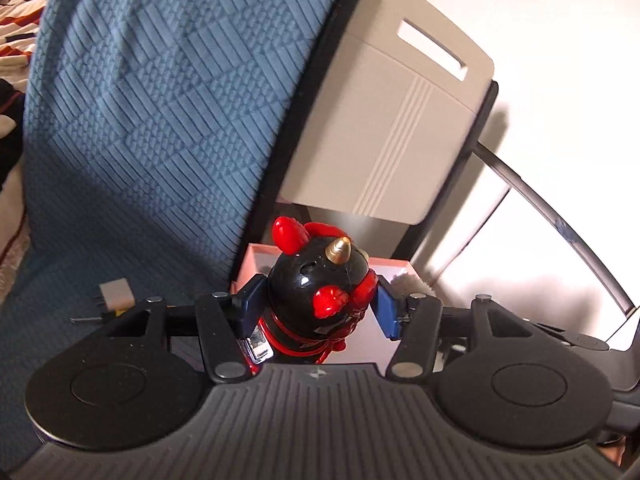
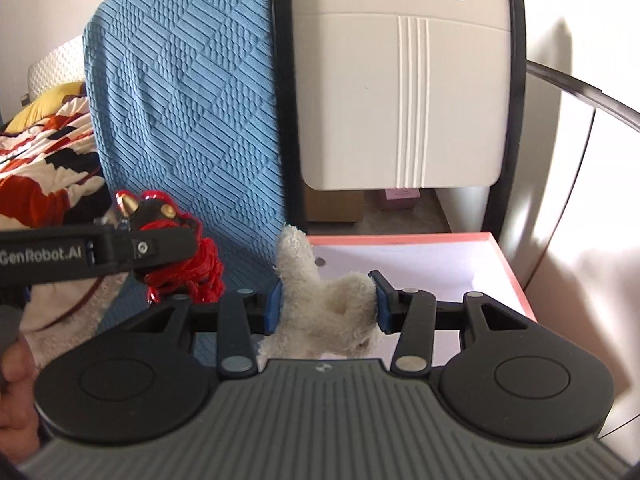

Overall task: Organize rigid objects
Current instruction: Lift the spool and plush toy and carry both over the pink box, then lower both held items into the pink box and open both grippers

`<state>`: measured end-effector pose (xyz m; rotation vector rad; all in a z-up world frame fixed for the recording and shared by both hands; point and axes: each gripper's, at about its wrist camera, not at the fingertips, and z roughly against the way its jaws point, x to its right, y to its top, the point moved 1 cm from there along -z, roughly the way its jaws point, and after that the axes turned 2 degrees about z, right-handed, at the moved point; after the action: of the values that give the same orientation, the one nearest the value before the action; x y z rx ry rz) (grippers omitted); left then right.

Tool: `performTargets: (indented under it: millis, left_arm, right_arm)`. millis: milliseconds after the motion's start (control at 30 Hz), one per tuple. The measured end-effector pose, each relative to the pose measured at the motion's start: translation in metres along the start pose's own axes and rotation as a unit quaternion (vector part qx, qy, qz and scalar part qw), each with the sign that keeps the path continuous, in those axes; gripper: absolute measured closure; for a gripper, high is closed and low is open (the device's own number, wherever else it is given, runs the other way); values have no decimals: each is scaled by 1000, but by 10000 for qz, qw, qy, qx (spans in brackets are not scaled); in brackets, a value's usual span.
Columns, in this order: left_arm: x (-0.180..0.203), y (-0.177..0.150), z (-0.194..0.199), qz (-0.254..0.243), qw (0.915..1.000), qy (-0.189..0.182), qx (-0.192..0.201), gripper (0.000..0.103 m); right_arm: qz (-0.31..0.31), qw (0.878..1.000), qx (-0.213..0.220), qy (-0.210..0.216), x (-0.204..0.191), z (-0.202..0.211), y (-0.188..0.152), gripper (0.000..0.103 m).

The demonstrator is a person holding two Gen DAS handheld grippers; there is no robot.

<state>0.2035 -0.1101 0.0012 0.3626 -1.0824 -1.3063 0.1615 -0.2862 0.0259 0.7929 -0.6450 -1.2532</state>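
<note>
The left gripper (image 1: 318, 302) is clenching a black and red figurine (image 1: 320, 292), its blue pads (image 1: 250, 304) pressing on either side of the toy's round head. The figurine is carrying a gold horn and red ears, and it is sitting upright between the jaws, just in front of the pink box (image 1: 256, 258), whose near edge is peeking out behind it. In the right wrist view the same figurine (image 2: 176, 256) is showing to the left of the pink box (image 2: 508, 276), held in the left gripper (image 2: 132, 248), and the white lettering "GenRobot.AI" is reading clearly along that gripper's black arm.

The right gripper (image 2: 326, 300) is grasping a white plush toy (image 2: 328, 304), with its jaws squeezing the fluffy body from both sides. The plush is hanging at the left near corner of the pink box, partly over its pale inside.

A blue textured blanket (image 2: 184, 112) is lying to the left of the box, and a pale grey plastic panel (image 2: 400, 92) with a handle slot is standing behind the box. A small white block (image 1: 116, 292) is resting on the blanket (image 1: 140, 120), left of the box.
</note>
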Motion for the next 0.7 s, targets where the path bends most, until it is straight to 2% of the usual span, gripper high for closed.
performTargets:
  millis: [167,367,533,700]
  left_arm:
    - [19,-20,-26,46,9996,-91,-271,41]
    - [27,-35,-53,172,9981,-73,-580,41]
    - [44,-55,-73,-102,9956,3,-934,41]
    - [60,-80,-96,-237,9913,-54,-1294,41]
  right_arm:
    - [-193,9996,-198,-109,33,-7,-23,55]
    - [-264,9969,-531,-512,71,-17,-52,55]
    - [-374,9940,-821,-618,90,-31,-76,54]
    - [-518,9902,-1181,-534,95,-48,-101,54]
